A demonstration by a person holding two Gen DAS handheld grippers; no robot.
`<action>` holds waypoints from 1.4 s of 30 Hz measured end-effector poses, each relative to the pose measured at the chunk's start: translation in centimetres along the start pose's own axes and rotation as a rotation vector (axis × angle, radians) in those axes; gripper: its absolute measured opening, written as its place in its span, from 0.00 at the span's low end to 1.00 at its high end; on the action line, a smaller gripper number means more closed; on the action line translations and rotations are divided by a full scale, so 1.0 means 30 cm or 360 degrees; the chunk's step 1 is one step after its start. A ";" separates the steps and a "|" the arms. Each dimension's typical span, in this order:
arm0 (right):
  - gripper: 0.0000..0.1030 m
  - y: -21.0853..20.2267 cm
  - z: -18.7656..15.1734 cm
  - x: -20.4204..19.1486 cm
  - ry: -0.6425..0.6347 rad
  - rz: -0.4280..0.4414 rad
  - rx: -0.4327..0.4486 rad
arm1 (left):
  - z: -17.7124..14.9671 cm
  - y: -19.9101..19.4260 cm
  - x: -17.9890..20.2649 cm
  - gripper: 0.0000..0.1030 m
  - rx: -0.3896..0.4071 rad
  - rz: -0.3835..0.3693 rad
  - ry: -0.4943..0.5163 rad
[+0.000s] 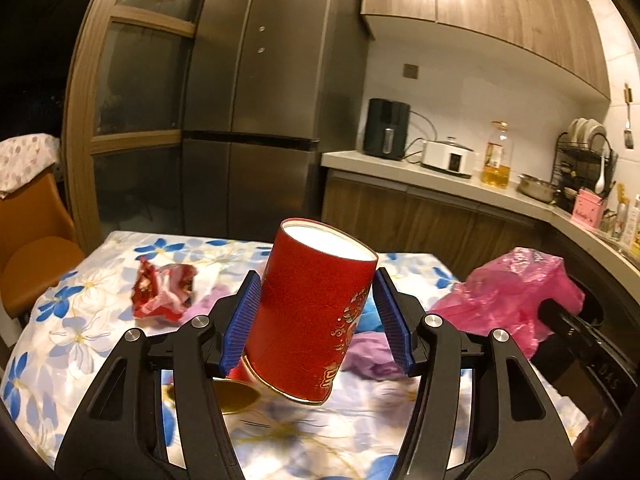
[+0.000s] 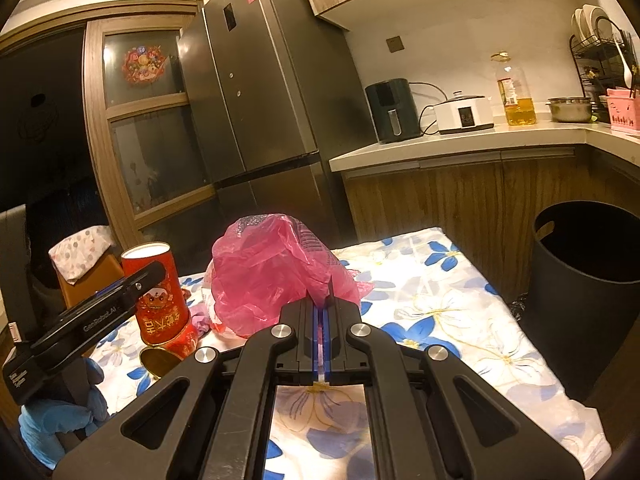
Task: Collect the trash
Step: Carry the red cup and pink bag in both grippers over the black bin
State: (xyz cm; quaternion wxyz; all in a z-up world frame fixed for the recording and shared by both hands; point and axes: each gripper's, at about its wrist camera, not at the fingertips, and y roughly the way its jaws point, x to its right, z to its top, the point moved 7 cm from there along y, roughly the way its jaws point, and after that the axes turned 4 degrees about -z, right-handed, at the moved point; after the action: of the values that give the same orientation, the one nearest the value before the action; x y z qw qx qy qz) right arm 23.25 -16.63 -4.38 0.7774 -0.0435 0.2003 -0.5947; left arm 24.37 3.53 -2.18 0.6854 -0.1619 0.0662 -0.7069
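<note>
My left gripper (image 1: 316, 312) is shut on a red cylindrical can (image 1: 310, 312) and holds it tilted above the floral tablecloth (image 1: 80, 320). The can also shows in the right wrist view (image 2: 158, 292), with its gold lid (image 2: 158, 362) lying on the cloth below it. My right gripper (image 2: 322, 320) is shut on a pink plastic bag (image 2: 272, 280), which also shows in the left wrist view (image 1: 508, 300). A crumpled red wrapper (image 1: 162, 292) lies on the cloth at the left. A purple scrap (image 1: 372, 356) lies behind the can.
A black trash bin (image 2: 584, 280) stands off the table's right edge. An orange chair (image 1: 32, 264) is at the left. A fridge (image 1: 256, 100) and a counter (image 1: 440, 178) with appliances stand behind.
</note>
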 end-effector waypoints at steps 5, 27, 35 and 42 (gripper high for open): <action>0.02 -0.037 0.018 0.053 0.0015 -0.0046 0.0026 | 0.001 -0.001 0.089 0.55 0.0002 -0.0082 0.0028; 0.02 -0.220 0.136 0.481 0.0135 -0.0461 0.0196 | 0.016 0.124 0.669 0.55 0.0015 -0.0520 0.0168; 0.02 -0.284 0.198 0.665 0.0185 -0.0654 0.0285 | 0.027 0.179 0.912 0.55 0.0044 -0.0691 0.0217; 0.02 -0.301 0.247 0.786 0.0203 -0.0771 0.0333 | 0.012 0.232 1.098 0.55 0.0058 -0.0831 0.0254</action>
State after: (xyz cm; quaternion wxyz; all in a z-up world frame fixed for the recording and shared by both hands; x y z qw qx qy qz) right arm 22.76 -42.71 -0.97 0.5986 0.0280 0.1701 -0.7823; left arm 30.81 -29.40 0.50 0.4752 -0.1050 0.0632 -0.8713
